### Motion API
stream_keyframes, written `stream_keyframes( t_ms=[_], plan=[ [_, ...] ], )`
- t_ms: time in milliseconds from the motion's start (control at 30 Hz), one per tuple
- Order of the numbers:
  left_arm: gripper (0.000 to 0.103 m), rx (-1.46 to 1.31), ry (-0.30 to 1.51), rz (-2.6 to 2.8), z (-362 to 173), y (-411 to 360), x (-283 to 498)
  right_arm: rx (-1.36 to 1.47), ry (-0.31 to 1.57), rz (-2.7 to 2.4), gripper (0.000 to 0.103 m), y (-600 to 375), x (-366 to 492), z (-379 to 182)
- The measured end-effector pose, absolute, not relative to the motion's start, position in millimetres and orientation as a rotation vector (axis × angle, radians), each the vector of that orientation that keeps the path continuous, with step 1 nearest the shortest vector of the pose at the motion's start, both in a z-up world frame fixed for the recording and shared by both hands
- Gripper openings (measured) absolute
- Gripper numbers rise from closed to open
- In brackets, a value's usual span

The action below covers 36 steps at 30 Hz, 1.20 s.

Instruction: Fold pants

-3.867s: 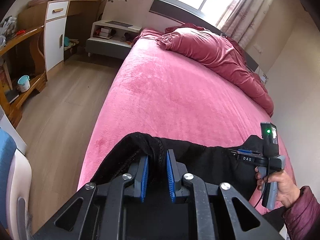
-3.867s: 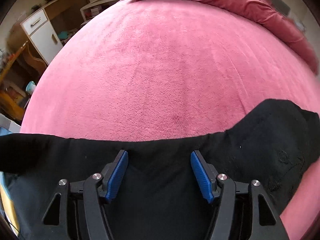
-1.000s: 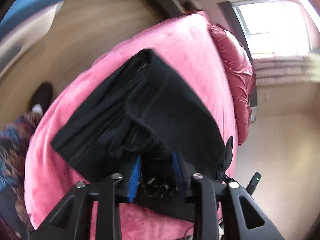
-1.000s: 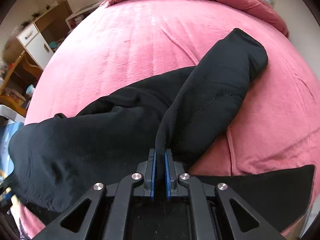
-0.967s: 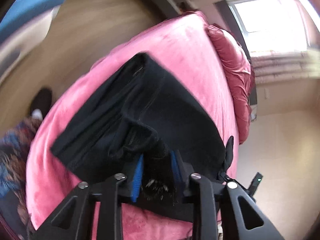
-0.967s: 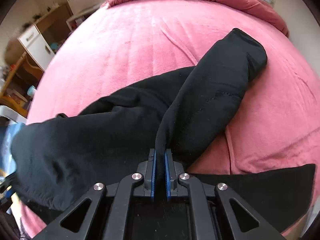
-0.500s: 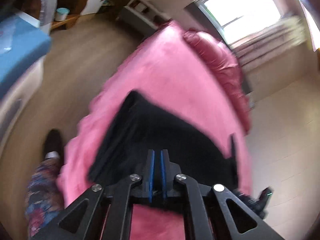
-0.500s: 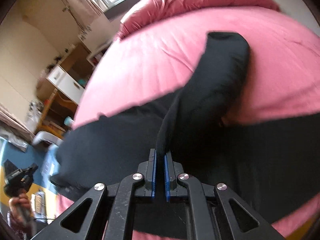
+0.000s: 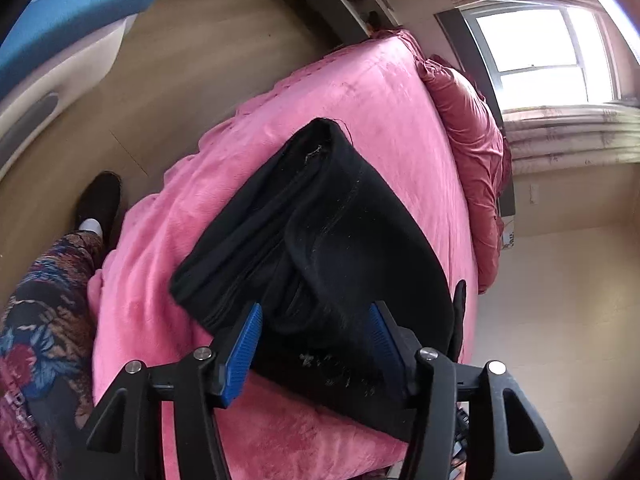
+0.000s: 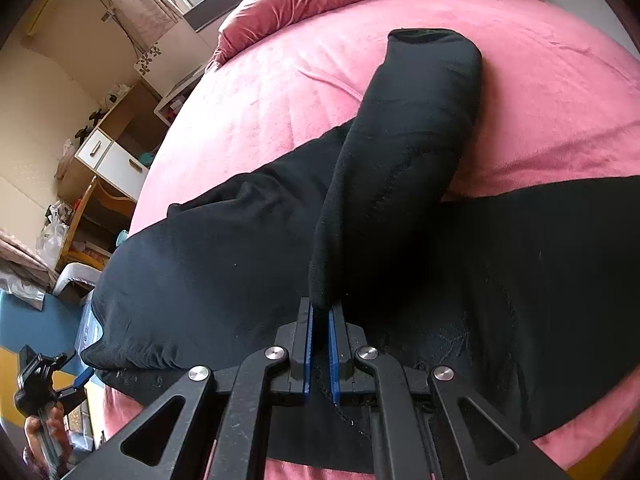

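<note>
The black pants [image 9: 340,240] lie in a folded heap on the pink bed [image 9: 360,92]. My left gripper [image 9: 314,344] hovers over their near edge. Its jaws are opening and stand wide, with fabric under and between the blue pads [image 9: 244,348] but not pinched. In the right wrist view my right gripper [image 10: 320,344] is shut on a raised fold of the pants [image 10: 400,168]. From that grip a pant leg stretches away to its rounded end at the upper right. The left gripper [image 10: 40,380] shows small at the lower left, held in a hand.
A crumpled red quilt [image 9: 472,152] lies along the far side of the bed under the window [image 9: 536,32]. A person's patterned leg [image 9: 40,320] and dark shoe [image 9: 98,204] stand on the wooden floor by the bed. A wooden desk with a white cabinet [image 10: 108,160] is at the left.
The left gripper, closed tight half a second ago, now has its jaws wide apart over the pants. The right gripper kept its hold on the fold and swung sideways.
</note>
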State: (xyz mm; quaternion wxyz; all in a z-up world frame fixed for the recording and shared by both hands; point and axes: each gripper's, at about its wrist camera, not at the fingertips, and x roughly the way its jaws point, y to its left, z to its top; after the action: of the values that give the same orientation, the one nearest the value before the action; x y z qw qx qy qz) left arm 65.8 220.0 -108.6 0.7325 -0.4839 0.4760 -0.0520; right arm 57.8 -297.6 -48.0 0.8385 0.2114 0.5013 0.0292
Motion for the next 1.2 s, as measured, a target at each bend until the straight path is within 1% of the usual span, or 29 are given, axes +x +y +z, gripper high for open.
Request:
stream_keyframes(
  t_ms=[67,100,133,167,200,300,400,500,567,633,667,733,800,833,900,967,1067,1200],
  plan=[
    [0.053,-1.054,1.06,-0.135,-110,217,71,0.439,1.06,0.057,0.007,-296,58,-48],
    [0.044,-1.046,1.064,-0.148,-111,211,75,0.44,1.06,0.056,0.007,-296,56,-47],
    [0.021,-1.04,1.066,-0.157,-112,210,76,0.441,1.061,0.055,0.007,-298,52,-46],
    [0.017,-1.029,1.073,-0.159,-111,208,79,0.44,1.062,0.055,0.007,-297,53,-46],
    [0.017,-1.015,1.081,-0.158,-110,206,83,0.436,1.063,0.056,0.007,-295,55,-46],
    [0.011,-1.004,1.067,-0.172,-103,210,94,0.44,1.062,0.063,0.007,-294,57,-42],
    [0.009,-0.942,0.981,-0.183,-71,221,117,0.483,1.018,0.099,0.007,-297,58,-29],
    [0.008,-0.866,0.818,-0.242,-18,231,137,0.533,0.952,0.135,0.007,-299,55,-16],
    [0.008,-0.782,0.712,-0.311,18,229,137,0.531,0.931,0.166,0.007,-296,49,-11],
    [0.008,-0.692,0.694,-0.335,29,224,129,0.506,0.953,0.202,0.007,-289,39,-16],
    [0.008,-0.669,0.707,-0.344,27,223,125,0.488,0.973,0.212,0.007,-286,35,-21],
    [0.007,-0.648,0.797,-0.341,1,221,109,0.458,1.032,0.212,0.007,-281,26,-37],
    [0.007,-0.636,0.885,-0.311,-28,222,93,0.47,1.085,0.199,0.007,-282,18,-57],
    [0.007,-0.621,0.954,-0.259,-52,224,81,0.479,1.107,0.19,0.007,-283,14,-67],
    [0.007,-0.661,1.038,-0.194,-88,232,64,0.488,1.13,0.182,0.007,-284,12,-77],
    [0.007,-0.691,1.071,-0.151,-105,238,53,0.467,1.144,0.179,0.007,-281,11,-83],
    [0.007,-0.748,1.082,-0.123,-118,245,46,0.447,1.148,0.177,0.007,-277,14,-84],
    [0.007,-0.683,1.104,-0.105,-111,234,52,0.434,1.156,0.168,0.007,-276,19,-86]
  ],
)
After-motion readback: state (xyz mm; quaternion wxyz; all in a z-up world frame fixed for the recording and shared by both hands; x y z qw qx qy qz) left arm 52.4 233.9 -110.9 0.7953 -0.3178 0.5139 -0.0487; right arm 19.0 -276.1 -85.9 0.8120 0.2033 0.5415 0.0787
